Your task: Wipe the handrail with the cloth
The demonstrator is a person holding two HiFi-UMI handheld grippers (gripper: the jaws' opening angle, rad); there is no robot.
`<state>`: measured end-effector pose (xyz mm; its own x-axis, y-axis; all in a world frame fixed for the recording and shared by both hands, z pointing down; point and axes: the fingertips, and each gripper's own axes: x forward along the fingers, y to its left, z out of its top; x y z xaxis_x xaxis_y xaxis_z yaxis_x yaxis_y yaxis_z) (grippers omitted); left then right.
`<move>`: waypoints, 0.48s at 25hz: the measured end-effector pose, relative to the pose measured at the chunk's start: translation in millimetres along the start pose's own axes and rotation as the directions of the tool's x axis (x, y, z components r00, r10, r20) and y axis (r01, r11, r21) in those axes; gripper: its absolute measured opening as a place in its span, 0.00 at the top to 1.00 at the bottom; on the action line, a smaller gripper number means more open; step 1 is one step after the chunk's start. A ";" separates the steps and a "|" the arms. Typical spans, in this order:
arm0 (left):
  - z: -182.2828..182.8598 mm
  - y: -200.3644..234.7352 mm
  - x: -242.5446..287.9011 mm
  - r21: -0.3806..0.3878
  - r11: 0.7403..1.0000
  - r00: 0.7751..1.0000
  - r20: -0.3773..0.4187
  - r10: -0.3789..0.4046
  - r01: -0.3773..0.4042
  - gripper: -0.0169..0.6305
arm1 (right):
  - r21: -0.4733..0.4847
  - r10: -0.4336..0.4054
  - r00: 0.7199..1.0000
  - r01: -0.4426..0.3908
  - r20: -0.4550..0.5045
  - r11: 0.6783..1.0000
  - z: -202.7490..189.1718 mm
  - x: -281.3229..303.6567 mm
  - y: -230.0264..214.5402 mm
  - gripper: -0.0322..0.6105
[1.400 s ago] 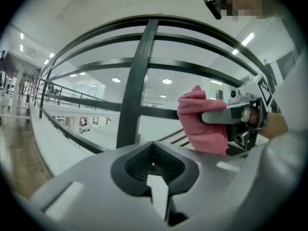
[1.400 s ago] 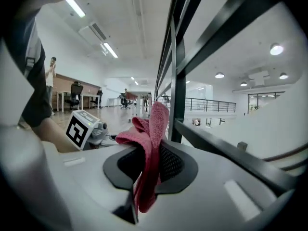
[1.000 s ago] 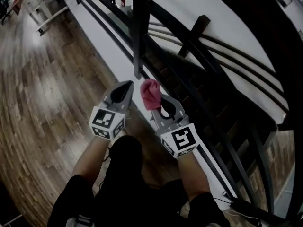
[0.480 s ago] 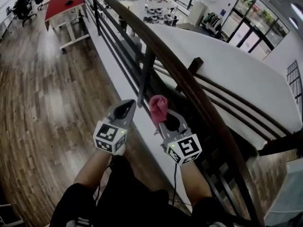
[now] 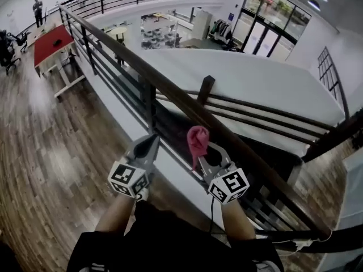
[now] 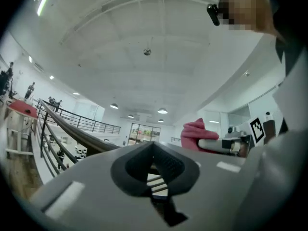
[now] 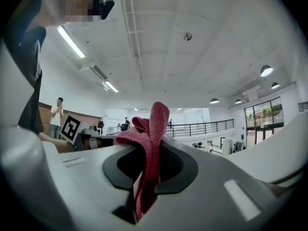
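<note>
Your view has risen and the handrail (image 5: 170, 93) now lies ahead. Your right gripper (image 5: 201, 152) jaws clamp the cloth (image 5: 197, 140), the left gripper (image 5: 151, 145) jaws are together and empty, and wiping seems not begun.

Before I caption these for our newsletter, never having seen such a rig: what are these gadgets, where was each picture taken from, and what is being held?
There is no robot here. A person holds a two-jaw tool in each hand, and the cubes with square markers are part of the tools. The head view comes from a camera on the person's head. It looks down at a wooden floor and a dark railing topped by a brown handrail. The other two views come from cameras riding on each tool, looking along its jaws. The left tool is shut and empty. The right tool is shut on a pink cloth, held up close to the handrail.
</note>
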<state>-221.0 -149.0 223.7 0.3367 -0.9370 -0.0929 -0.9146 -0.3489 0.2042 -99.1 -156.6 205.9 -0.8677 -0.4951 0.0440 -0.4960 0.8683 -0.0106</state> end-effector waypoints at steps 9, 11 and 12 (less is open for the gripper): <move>6.3 -54.4 85.0 -0.003 0.947 0.947 0.001 -0.320 0.320 0.97 | -0.002 -0.320 0.943 0.321 0.089 0.947 38.0 -51.8 -53.5 0.87; 3.9 -61.8 102.6 0.004 0.914 0.914 0.001 -0.407 0.407 0.97 | 0.027 -0.407 0.904 0.407 0.128 0.913 39.7 -55.1 -67.1 0.87; 1.0 -63.2 109.8 0.004 0.898 0.898 -0.004 -0.440 0.440 0.97 | 0.047 -0.446 0.883 0.444 0.144 0.895 38.7 -56.7 -72.9 0.87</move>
<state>-126.5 -229.8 199.6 0.7061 -0.6876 -0.1691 -0.6737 -0.7259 0.1387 -15.1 -193.0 165.4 -0.5502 -0.8290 -0.1003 -0.8305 0.5557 -0.0371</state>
